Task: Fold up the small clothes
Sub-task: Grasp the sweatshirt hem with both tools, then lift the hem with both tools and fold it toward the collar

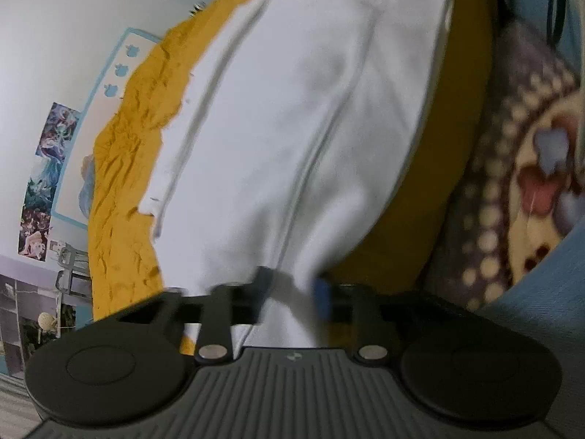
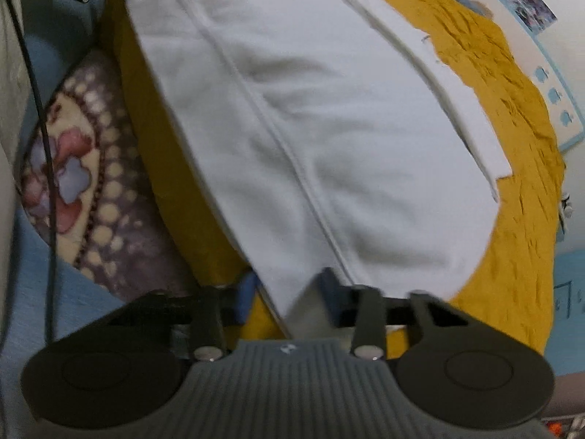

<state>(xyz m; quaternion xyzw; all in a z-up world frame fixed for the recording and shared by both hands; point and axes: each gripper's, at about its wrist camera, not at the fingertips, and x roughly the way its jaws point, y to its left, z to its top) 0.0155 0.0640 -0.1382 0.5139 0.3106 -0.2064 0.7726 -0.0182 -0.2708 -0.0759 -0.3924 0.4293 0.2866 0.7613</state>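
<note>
The garment [image 1: 310,120] is plain white cloth with a raised double-stitched seam running lengthwise down its middle. In the left wrist view it stretches from 12 o'clock down to 6 o'clock, tapering to a narrow corner at the bottom; a flat hemmed band with a frayed, loose-threaded edge lies along its 9 o'clock side. In the right wrist view the garment [image 2: 329,117] runs from 11 o'clock down to 6 o'clock, its near corner lifted, with the same band along its 2 o'clock edge. The cloth is spread fairly smooth, with shallow creases beside the seam. What kind of garment it is cannot be told.
</note>
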